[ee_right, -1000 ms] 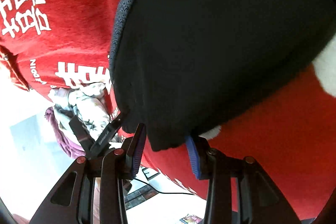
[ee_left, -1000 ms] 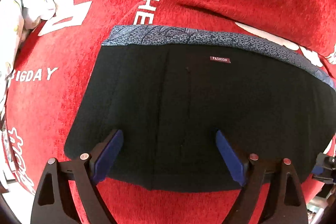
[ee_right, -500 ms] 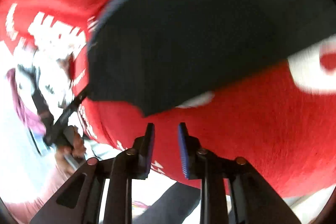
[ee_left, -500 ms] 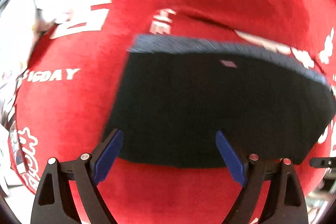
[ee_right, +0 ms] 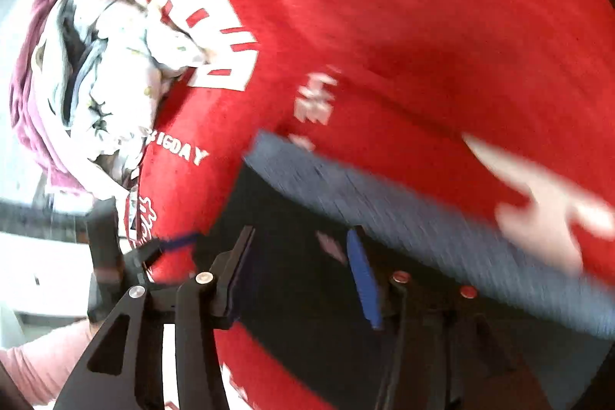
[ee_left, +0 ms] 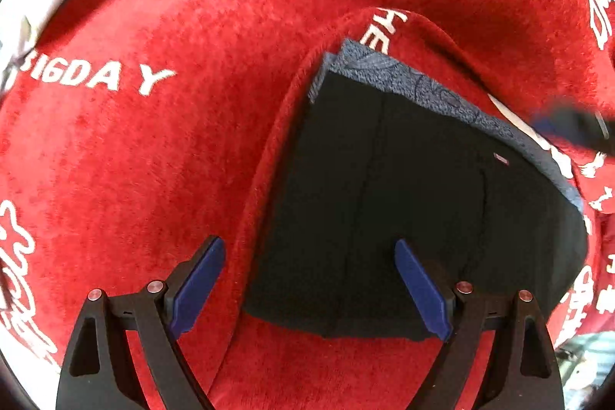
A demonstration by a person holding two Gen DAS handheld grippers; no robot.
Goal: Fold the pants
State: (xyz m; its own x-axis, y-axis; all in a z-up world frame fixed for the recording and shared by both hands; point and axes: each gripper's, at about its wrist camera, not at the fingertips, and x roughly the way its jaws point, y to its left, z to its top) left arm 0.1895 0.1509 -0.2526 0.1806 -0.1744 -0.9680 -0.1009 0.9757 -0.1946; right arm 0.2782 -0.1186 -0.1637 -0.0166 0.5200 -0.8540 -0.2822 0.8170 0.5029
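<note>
Pants (ee_left: pixel 415 210), black with a grey patterned waistband (ee_left: pixel 430 91), are seen folded into a compact, roughly rectangular bundle lying flat on a red blanket (ee_left: pixel 153 160) printed with white lettering. A small label (ee_left: pixel 501 158) is sewn just below the waistband, and two faint vertical seams are visible down the black cloth. The blanket is rucked into a ridge along the bundle's left edge in the left wrist view.

The left hand-held gripper (ee_left: pixel 307 289) is pointed steeply down over the near left corner of the bundle, its jaws spread wide apart; one blue pad (ee_left: pixel 198 285) is over the red blanket and the other (ee_left: pixel 423 289) over the black cloth, and nothing is clamped.

The right hand-held gripper (ee_right: pixel 303 271) is held over the black cloth near the waistband (this view is badly blurred), its jaws partly apart and having just been opening, with no cloth pinched between them. A pink sleeve (ee_right: pixel 34 367) is seen at the lower left of that view.

One pair of pants, one blanket and two hand-held grippers are counted. A heap of crumpled laundry (ee_right: pixel 96 83), white-patterned and magenta, is lying at the blanket's far edge; its pieces cannot be counted.
</note>
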